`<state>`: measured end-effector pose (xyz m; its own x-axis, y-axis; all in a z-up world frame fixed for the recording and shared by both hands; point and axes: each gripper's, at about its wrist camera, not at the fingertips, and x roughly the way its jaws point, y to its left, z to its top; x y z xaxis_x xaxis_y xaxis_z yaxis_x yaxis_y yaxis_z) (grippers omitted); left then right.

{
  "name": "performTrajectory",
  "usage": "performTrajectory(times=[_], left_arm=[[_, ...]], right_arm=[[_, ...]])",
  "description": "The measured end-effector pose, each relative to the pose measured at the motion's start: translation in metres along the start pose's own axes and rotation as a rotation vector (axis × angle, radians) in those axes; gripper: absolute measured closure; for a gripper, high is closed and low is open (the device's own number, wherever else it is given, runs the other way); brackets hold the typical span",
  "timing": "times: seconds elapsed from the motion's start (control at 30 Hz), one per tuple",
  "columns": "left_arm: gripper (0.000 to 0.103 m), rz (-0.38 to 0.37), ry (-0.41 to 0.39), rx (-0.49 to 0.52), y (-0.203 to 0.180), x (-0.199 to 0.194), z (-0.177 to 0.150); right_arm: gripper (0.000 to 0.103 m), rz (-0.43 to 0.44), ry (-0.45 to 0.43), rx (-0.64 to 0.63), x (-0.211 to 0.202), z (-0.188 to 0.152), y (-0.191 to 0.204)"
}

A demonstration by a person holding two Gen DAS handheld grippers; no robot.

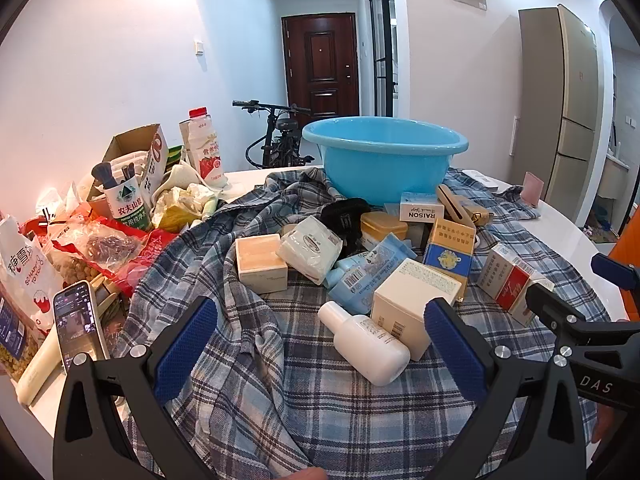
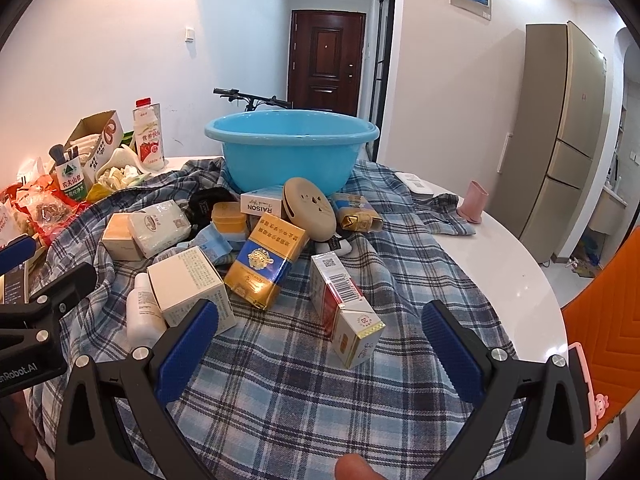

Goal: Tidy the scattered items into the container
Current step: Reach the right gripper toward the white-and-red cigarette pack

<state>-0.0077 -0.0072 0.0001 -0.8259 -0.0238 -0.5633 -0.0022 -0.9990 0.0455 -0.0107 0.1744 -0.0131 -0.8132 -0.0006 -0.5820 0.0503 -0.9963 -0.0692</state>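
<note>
A blue plastic basin [image 1: 384, 160] [image 2: 292, 148] stands at the far side of a plaid cloth [image 1: 304, 408] [image 2: 288, 392]. In front of it lie scattered small boxes and packs: a white bottle [image 1: 366, 342] [image 2: 142, 314], a cream box [image 1: 414, 298] [image 2: 192, 290], a blue and gold pack [image 1: 448, 254] [image 2: 266, 266], a red and white pack [image 1: 512, 286] [image 2: 346, 312], a beige round case [image 2: 308, 208]. My left gripper [image 1: 320, 352] hangs open just before the white bottle. My right gripper [image 2: 320, 352] is open near the red and white pack. Nothing is held.
Snack bags, a milk bottle [image 1: 206, 148], a cardboard box [image 1: 136, 160] and a phone [image 1: 80, 320] crowd the table's left side. A pink cup [image 2: 474, 202] stands at the right on the white table [image 2: 520, 264]. An orange chair [image 2: 608, 328] is at the right edge.
</note>
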Motion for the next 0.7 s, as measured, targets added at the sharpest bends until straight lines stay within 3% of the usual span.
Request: performTrajectory(times=[0.7], left_arm=[[0.0,0.001,0.009,0.0,-0.0017,0.0065,-0.003]], right_arm=[[0.0,0.001,0.01,-0.025,0.007,-0.0019,0.0004]])
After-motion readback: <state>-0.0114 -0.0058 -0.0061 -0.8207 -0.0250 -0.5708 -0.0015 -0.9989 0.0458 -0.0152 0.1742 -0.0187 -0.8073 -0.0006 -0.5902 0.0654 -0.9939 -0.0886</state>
